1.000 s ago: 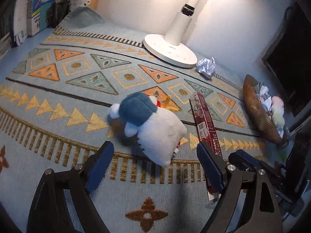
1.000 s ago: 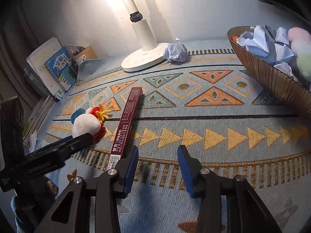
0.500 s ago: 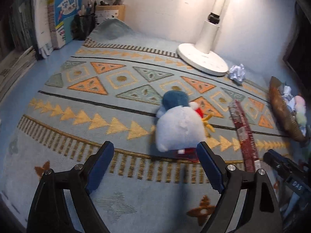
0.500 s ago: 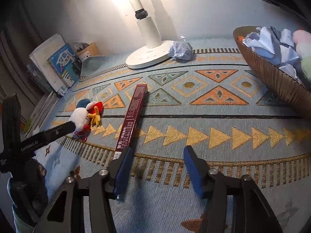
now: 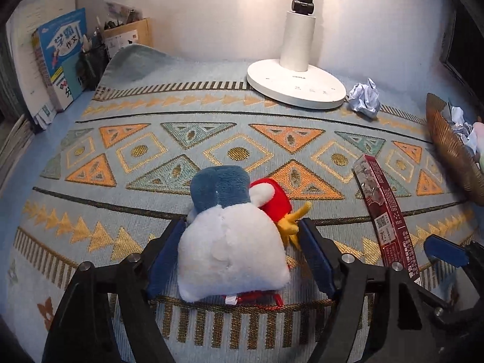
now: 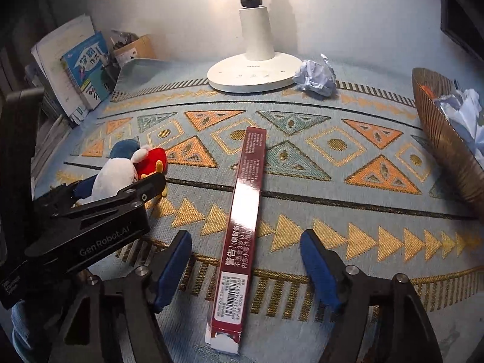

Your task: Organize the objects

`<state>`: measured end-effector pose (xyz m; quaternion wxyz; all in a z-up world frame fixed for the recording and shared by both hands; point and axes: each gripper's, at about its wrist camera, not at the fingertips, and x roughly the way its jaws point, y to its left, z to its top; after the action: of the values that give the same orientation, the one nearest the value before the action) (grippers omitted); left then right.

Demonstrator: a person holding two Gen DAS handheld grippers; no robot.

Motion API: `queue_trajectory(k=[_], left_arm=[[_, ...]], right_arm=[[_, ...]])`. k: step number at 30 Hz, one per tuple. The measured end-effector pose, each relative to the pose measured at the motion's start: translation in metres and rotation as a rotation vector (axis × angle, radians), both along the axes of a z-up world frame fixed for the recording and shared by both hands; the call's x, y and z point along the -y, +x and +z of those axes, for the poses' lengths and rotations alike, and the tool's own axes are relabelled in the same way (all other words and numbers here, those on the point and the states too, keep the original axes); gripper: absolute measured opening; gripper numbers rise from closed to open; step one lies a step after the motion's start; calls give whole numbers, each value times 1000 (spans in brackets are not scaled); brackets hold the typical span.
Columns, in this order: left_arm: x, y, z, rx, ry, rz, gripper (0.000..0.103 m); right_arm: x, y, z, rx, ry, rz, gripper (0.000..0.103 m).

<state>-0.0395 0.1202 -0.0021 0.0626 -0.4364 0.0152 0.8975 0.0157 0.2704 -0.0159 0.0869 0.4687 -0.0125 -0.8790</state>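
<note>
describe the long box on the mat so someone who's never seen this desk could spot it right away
Start at the white lamp base at the back of the patterned mat. Come straight toward the camera: the long box lies flat, running lengthwise front to back, its near end between the right gripper's open jaws. It is the only dark red, glossy, stick-shaped item; its neighbours are a plush toy and crumpled paper.

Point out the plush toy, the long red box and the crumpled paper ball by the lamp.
plush toy [image 5: 231, 260], left wrist view, on its white body
long red box [image 6: 246, 211], right wrist view, mid-length of its top face
crumpled paper ball [image 6: 316, 77], right wrist view, its centre

Basket [image 5: 447, 148] cut off, contents unclear
</note>
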Motion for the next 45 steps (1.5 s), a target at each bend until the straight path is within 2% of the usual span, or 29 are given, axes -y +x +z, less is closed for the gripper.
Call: queue_trajectory(k=[2,4,5,6,8,11,15,18,22,23,25,26,27,28,29,30,32,34,45], left_arm=[[2,2,1,-2,7,1,74],[1,2,1,-7,1,1,74],[0,3,1,-7,3,-1,74],[0,2,1,-5,8,-1,74],[1,2,0,-5,20,1,73],[1,2,0,-10,23,-7,65],[3,3,0,-14,36,0,60],[3,3,0,-14,37,2,59],[2,3,-1,-13,30,3,61],[2,3,-1,-13,27,3,61],[1,3,-2,-11,19,1,63],[0,2,-2,-9,14,-3,64],[-1,2,-3,-4,6,-5,71],[-3,0,-4,4,7,-20,81],[-7,-2,-6,21,5,-51,88],[-15,-3,-9,43,-17,-89,103],[-24,-2,-10,44,-52,-106,103],[-22,-2,-11,51,-28,-92,103],[-23,-7,-11,39,-24,-90,103]], right_arm=[[17,1,-3,-21,105,19,63],[21,5,-2,-42,101,41,51],[23,6,-1,-49,109,45,40],[24,7,0,-51,118,48,22],[22,10,2,-52,105,43,17],[8,17,7,-72,85,7,17],[-24,22,15,-83,37,-63,17],[-40,23,10,-80,59,-104,17],[-45,23,3,-71,48,-105,17],[-45,22,2,-69,47,-99,20],[-43,22,3,-65,22,-62,35],[-41,23,3,-63,18,-47,49],[-40,23,2,-59,34,-52,62],[-40,23,2,-59,34,-52,65],[-39,22,1,-53,52,-64,66],[-40,22,0,-51,38,-67,67],[-44,22,0,-53,15,-74,67],[-46,22,1,-53,-3,-78,68],[-45,22,0,-52,-20,-68,74]])
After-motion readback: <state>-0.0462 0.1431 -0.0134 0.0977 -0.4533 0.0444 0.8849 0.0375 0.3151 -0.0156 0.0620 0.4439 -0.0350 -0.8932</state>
